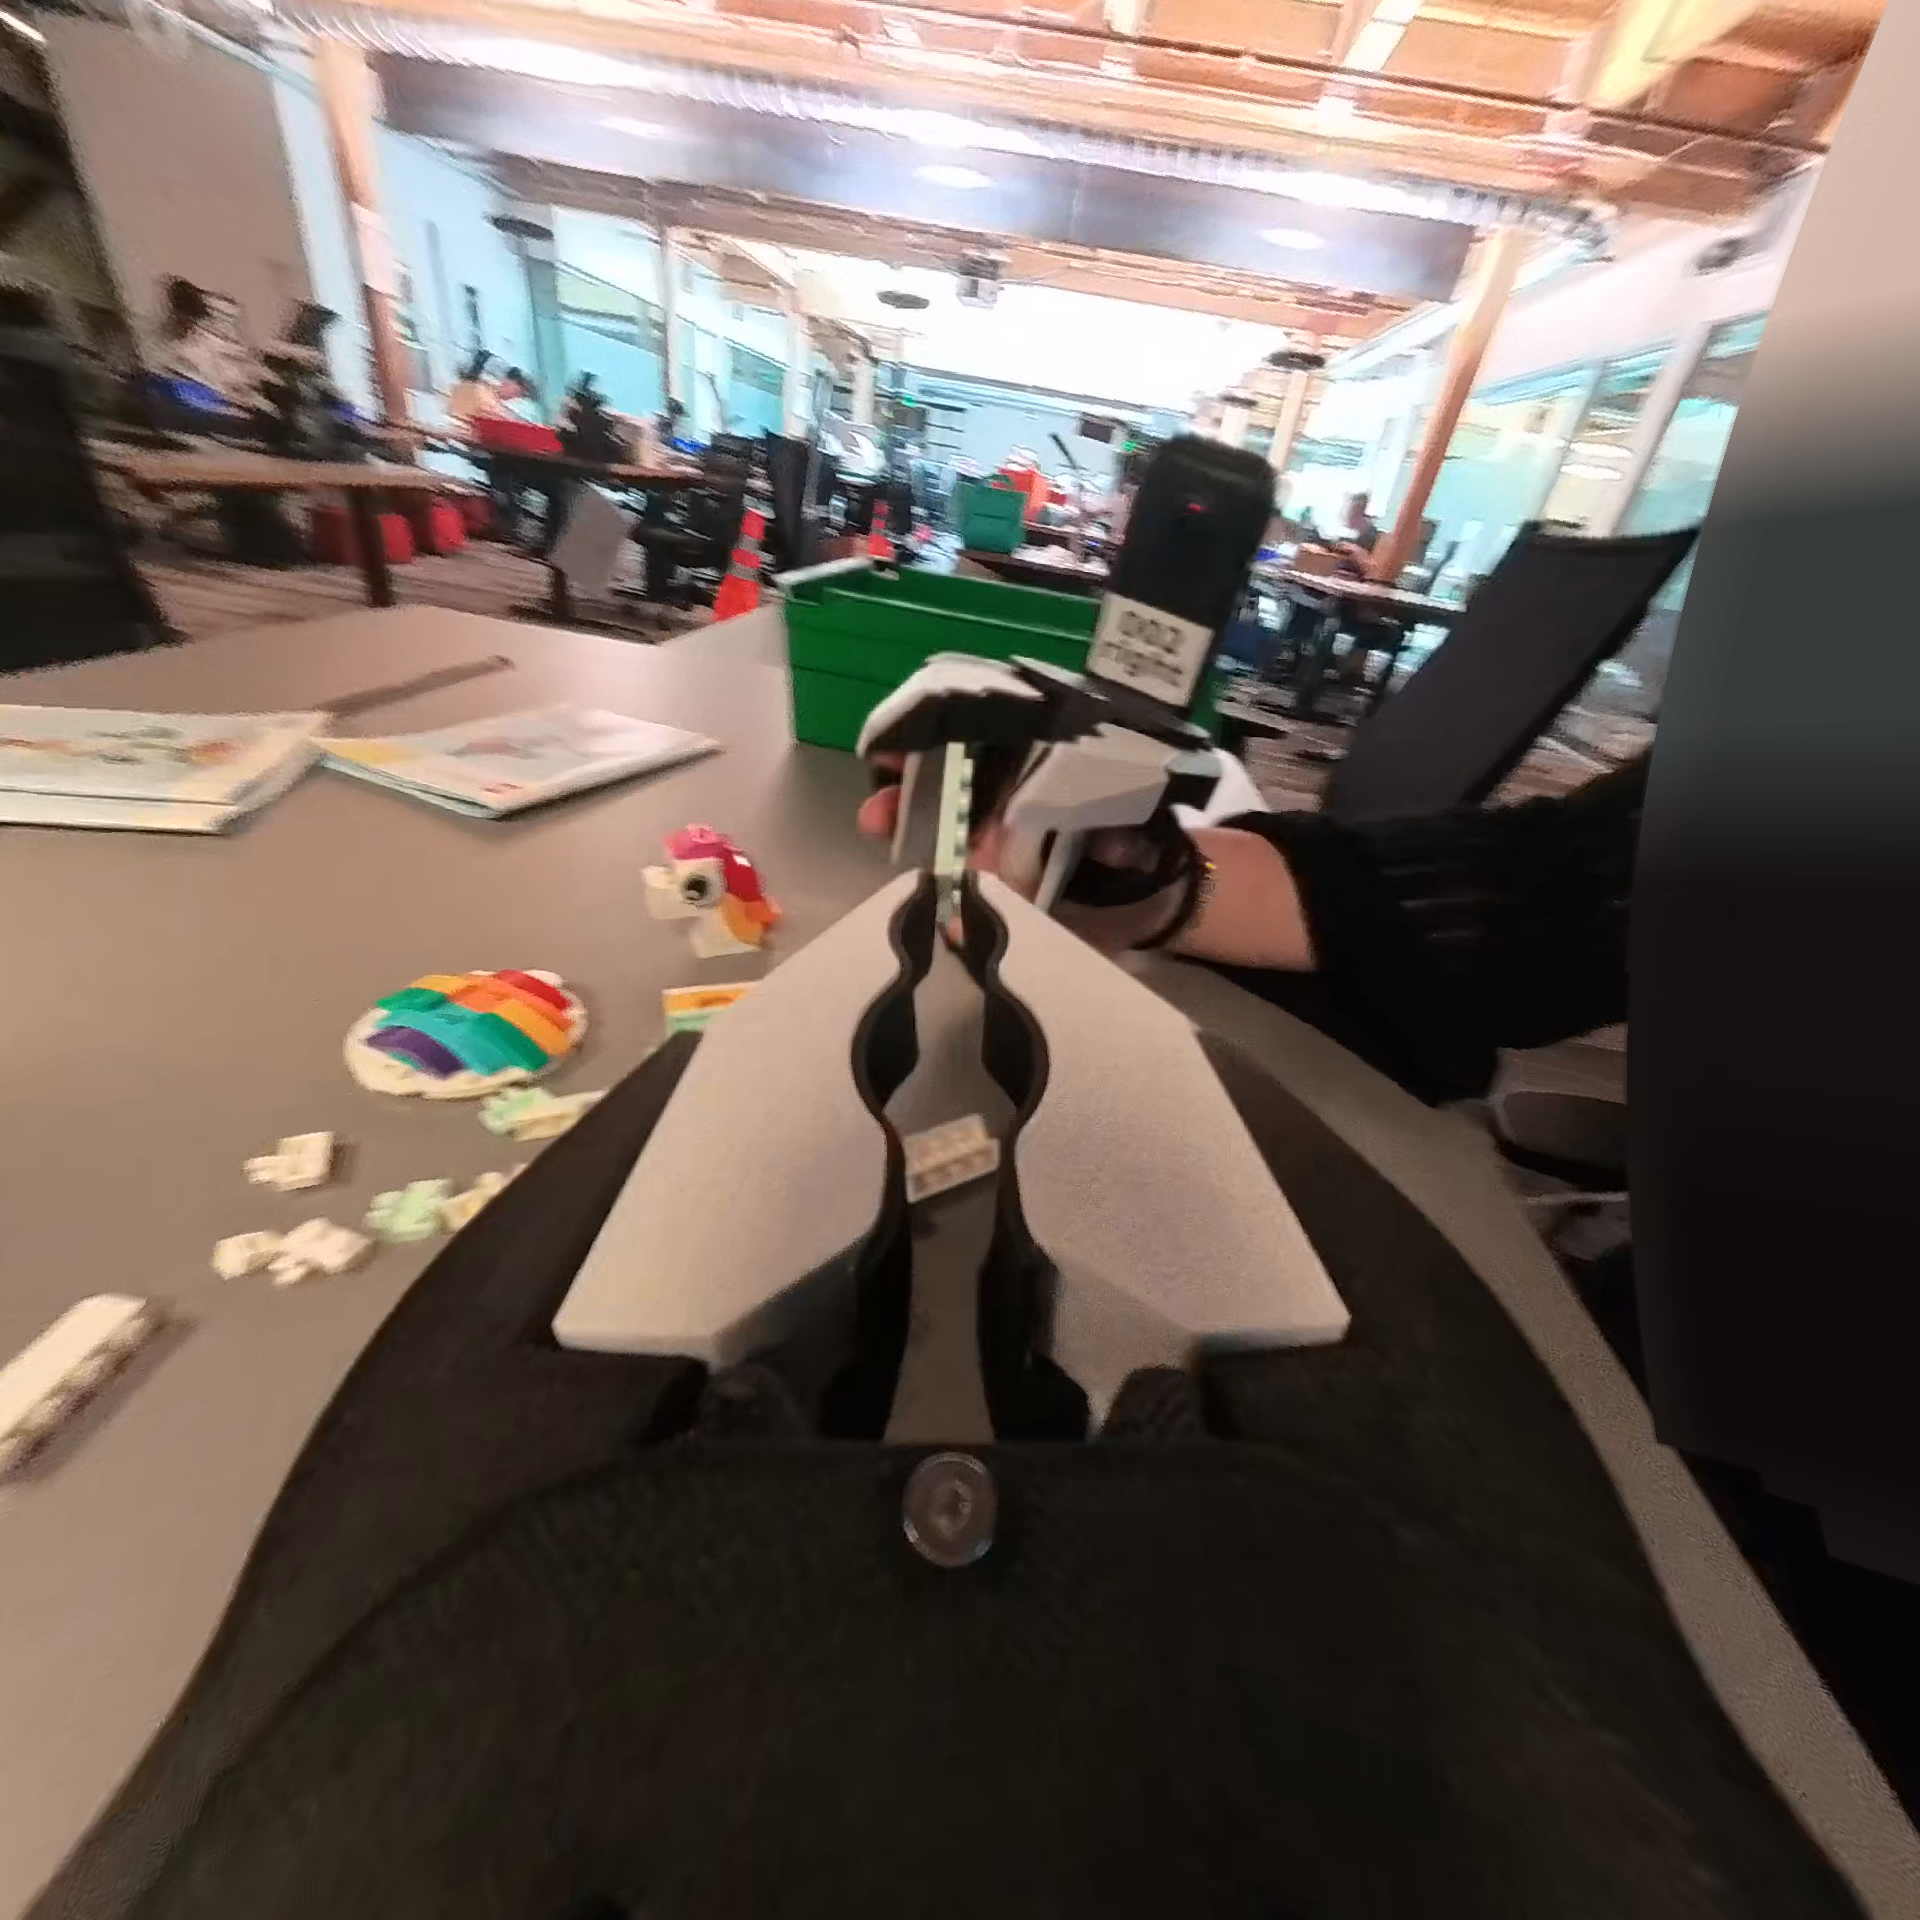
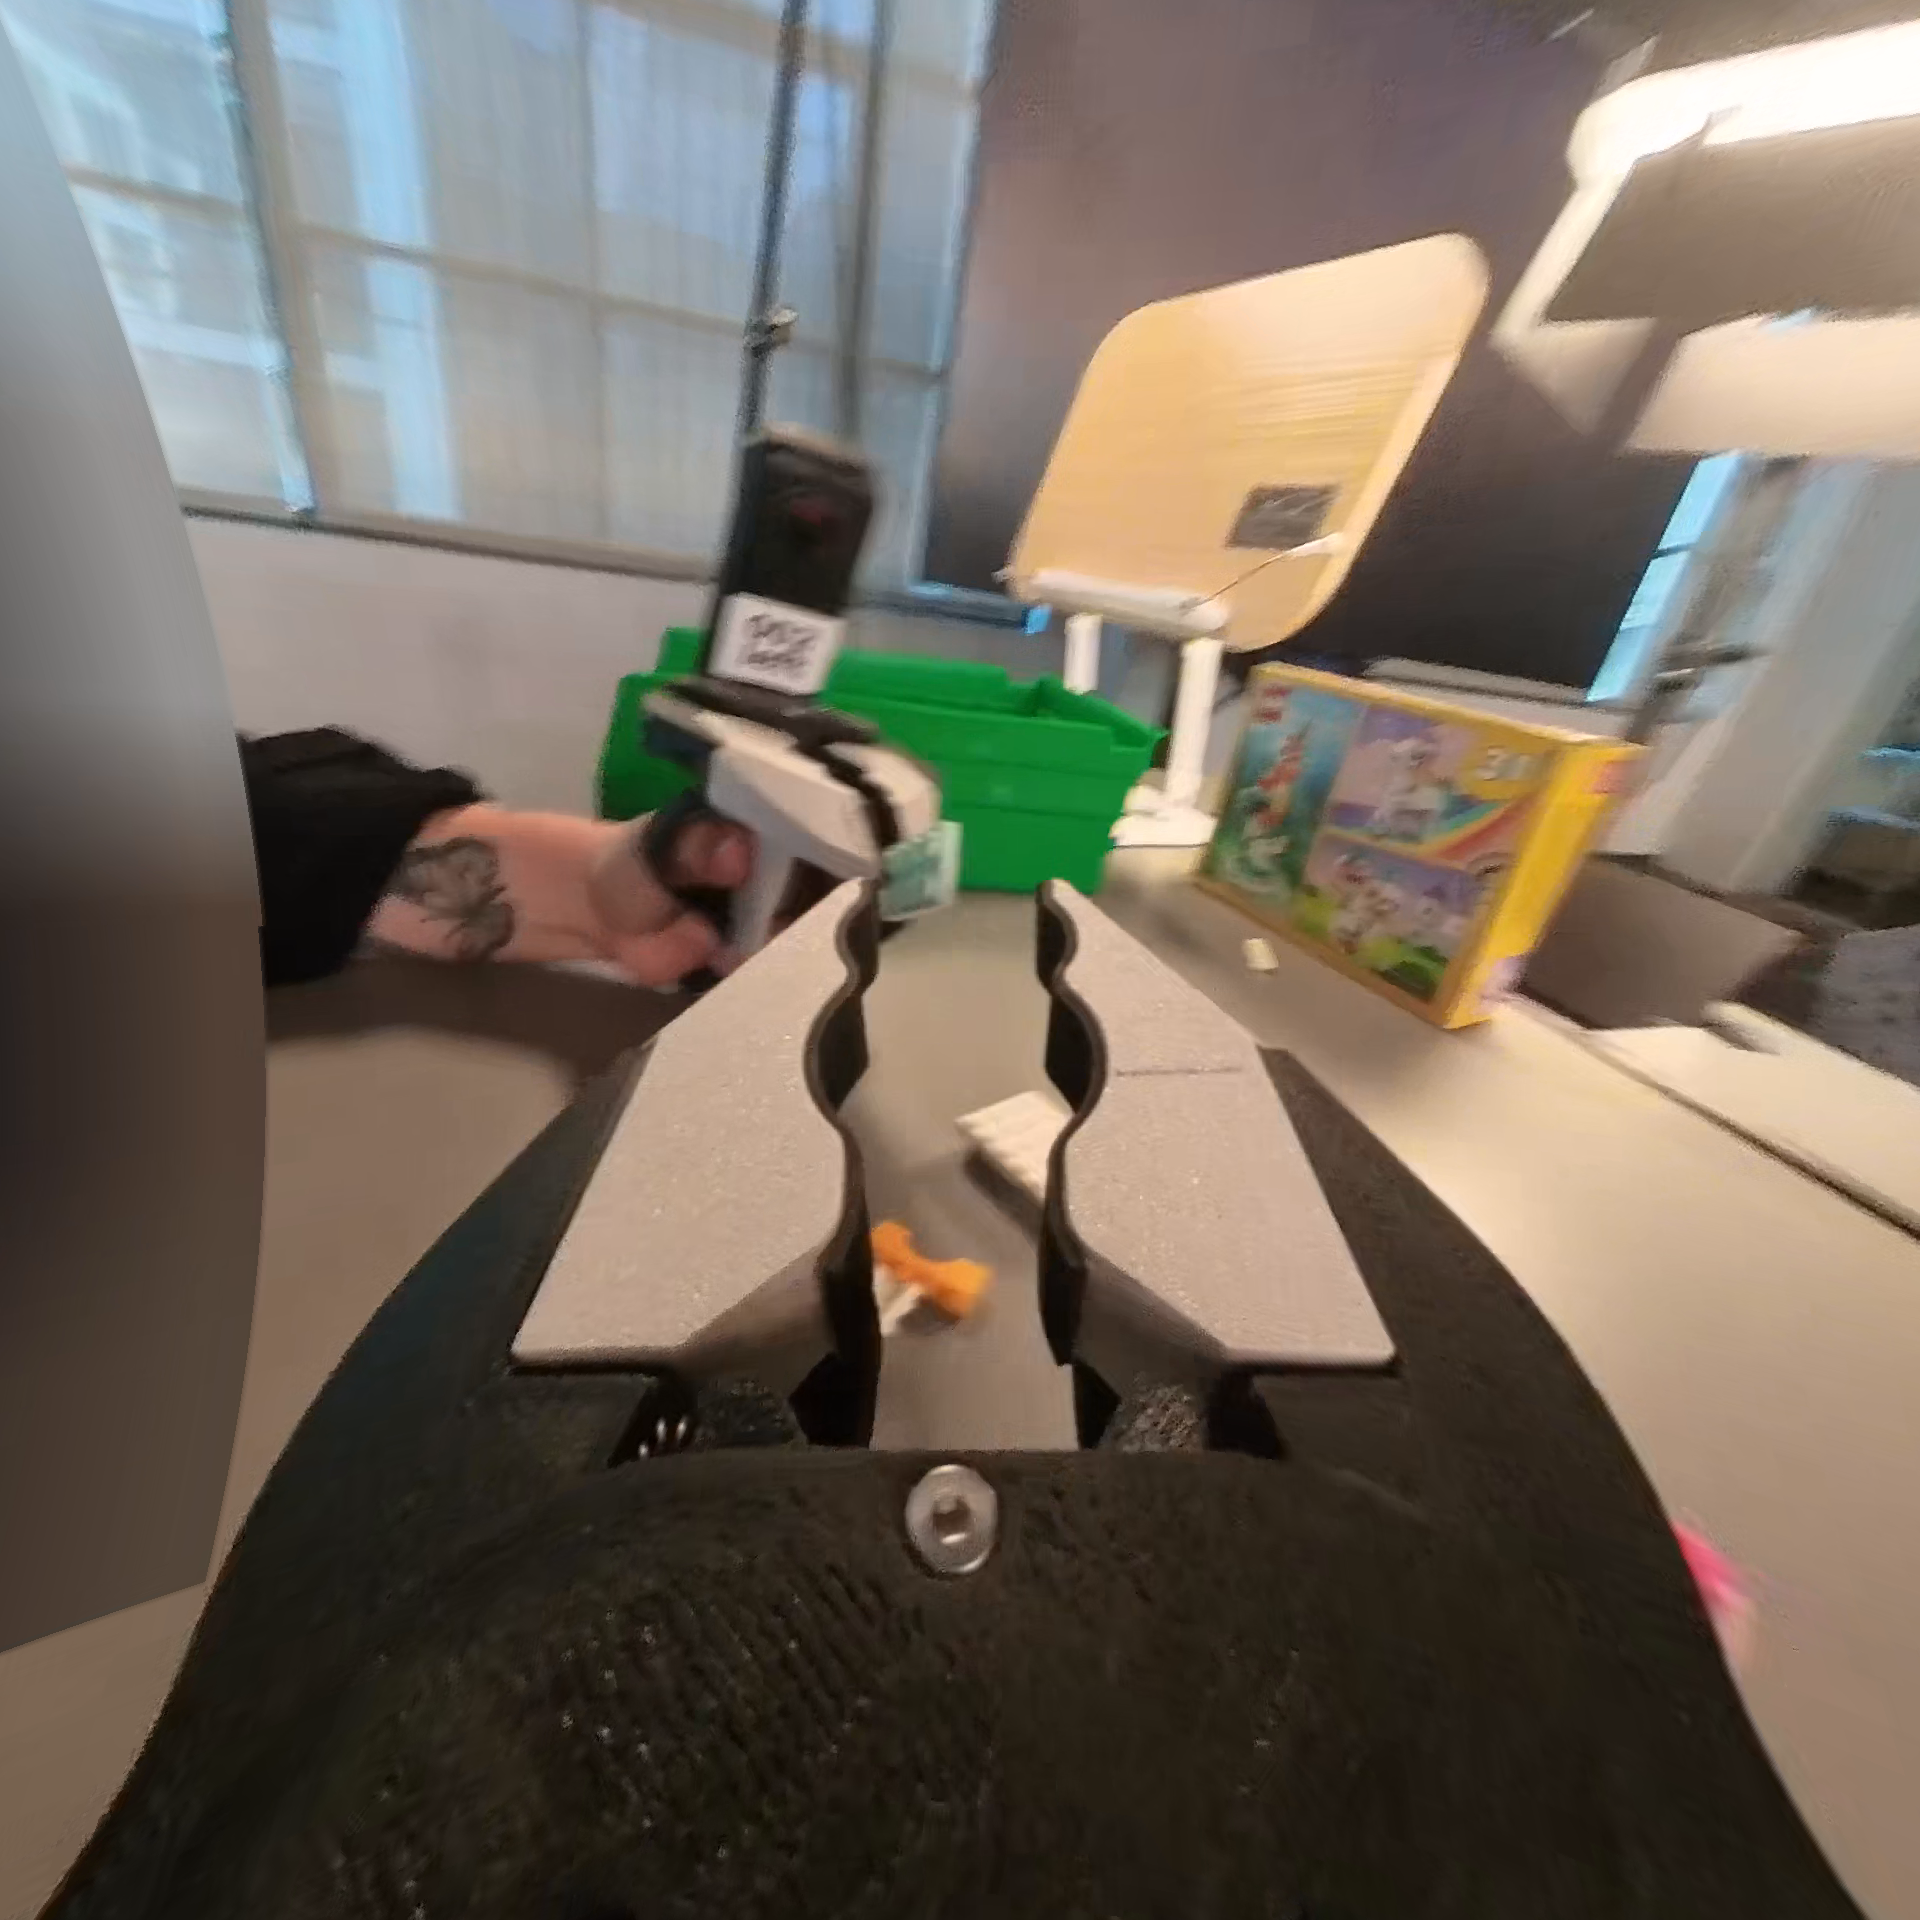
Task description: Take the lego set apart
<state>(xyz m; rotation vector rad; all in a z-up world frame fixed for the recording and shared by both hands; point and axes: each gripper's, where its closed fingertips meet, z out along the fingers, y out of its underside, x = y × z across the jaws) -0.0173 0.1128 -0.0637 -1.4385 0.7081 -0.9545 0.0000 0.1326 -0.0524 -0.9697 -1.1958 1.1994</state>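
Finds the left gripper (image 1: 951, 902) clenched at its fingers on the lower end of a pale mint-green thin lego plate (image 1: 953, 821), held clear of the grey matte surface (image 1: 260, 935). Notes the plate standing near upright and edge-on in the left wrist view, long axis running up and away from the left fingertips toward the right gripper (image 2: 951, 899). Finds the right fingers released, with a wide gap, pointing back at the left gripper from close by. Places the plate, in the right wrist view, at the tip of the left-hand finger of the right gripper rather than centred in the gap; cannot tell touching from just beside, owing to blur. Judges the coming move to turn on this offset: calls for a small sideways shift to bring the plate's free end between the right fingers before clenching, then a pull or peel against the left hold. Rates the right gripper as the only free one, and already near. Cannot tell whether a second piece sits on the plate. Records on the surface, well apart to the left: a round rainbow-coloured lego disc (image 1: 468, 1029), a small white lego figure with pink and orange crest (image 1: 712, 899) and scattered pale loose pieces (image 1: 296, 1205); behind, a green plastic bin (image 1: 914, 644).
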